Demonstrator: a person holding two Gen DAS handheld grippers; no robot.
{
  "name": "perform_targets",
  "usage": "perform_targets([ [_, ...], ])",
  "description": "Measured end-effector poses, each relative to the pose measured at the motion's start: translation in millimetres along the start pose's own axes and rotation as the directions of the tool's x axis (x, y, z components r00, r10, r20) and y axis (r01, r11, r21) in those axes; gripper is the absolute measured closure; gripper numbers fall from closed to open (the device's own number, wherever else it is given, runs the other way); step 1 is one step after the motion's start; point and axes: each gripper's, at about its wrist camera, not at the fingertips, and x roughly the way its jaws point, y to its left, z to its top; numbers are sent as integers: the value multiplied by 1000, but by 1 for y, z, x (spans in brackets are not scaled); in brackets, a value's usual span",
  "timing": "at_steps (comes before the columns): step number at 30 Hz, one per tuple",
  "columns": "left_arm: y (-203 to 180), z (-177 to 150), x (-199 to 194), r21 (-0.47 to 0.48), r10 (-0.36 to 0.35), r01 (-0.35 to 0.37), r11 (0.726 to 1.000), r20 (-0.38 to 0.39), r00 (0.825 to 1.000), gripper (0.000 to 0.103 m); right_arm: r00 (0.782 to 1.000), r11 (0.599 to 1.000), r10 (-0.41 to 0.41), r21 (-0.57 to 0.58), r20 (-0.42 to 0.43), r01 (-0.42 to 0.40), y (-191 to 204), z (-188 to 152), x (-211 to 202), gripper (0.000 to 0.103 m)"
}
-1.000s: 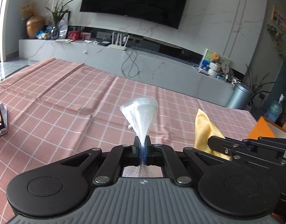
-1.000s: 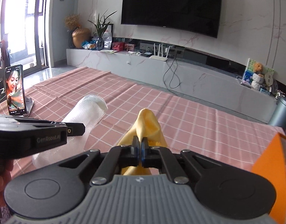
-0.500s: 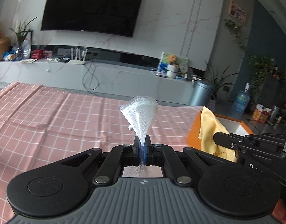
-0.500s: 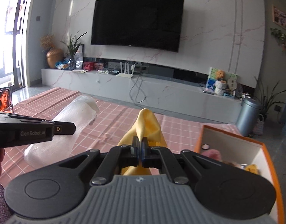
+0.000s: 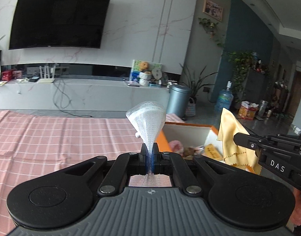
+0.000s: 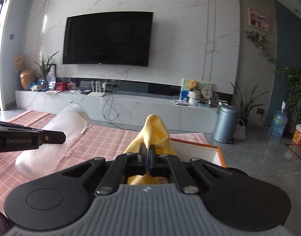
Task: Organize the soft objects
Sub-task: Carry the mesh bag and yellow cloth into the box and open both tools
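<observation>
My left gripper [image 5: 150,153] is shut on a piece of clear bubble wrap [image 5: 147,122] that fans out above its fingertips. From the right wrist view the same wrap [image 6: 58,129] hangs as a long roll from the left gripper [image 6: 50,137]. Between the closed pads of my right gripper [image 6: 147,151] sits a yellow cloth [image 6: 153,129]. In the left wrist view this cloth [image 5: 231,137] dangles from the right gripper [image 5: 248,143] over the orange box [image 5: 189,129]. White inside, the box holds a pink plush [image 5: 175,144] and a yellow item [image 5: 212,151].
A pink checked tablecloth [image 5: 52,137] covers the table left of the box [image 6: 201,151]. Beyond the table's far edge stand a grey bin [image 6: 226,123], a marble TV bench [image 6: 130,106] and a water bottle [image 6: 278,125]. A person's hand [image 5: 299,214] shows at lower right.
Both grippers have swung right and risen a little, carrying the wrap and the cloth. The orange box has come into view under them; the phone at the left has gone out of view.
</observation>
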Motion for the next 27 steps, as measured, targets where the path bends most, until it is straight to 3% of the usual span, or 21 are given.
perform_targets([
  [8,-39,14,30,60,-120,120,991,-2,993,100,994,994,-80,69,-76,85,-59,-10,3,103],
  [14,-69,14,68,91,-211,220,971,-104,972,100,983,995,-59,70,-172,72,-77,-24,28,103],
  [21,-96,-6,124,112,-256,294,949,-266,929,100,949,999,6,42,-314,8,-86,-38,70,103],
  [25,-98,-15,152,64,-294,340,938,-371,881,100,910,997,53,80,-412,-21,-97,-48,92,103],
  [27,-98,-20,160,56,-294,345,937,-403,867,100,893,995,70,96,-445,-31,-101,-50,101,103],
])
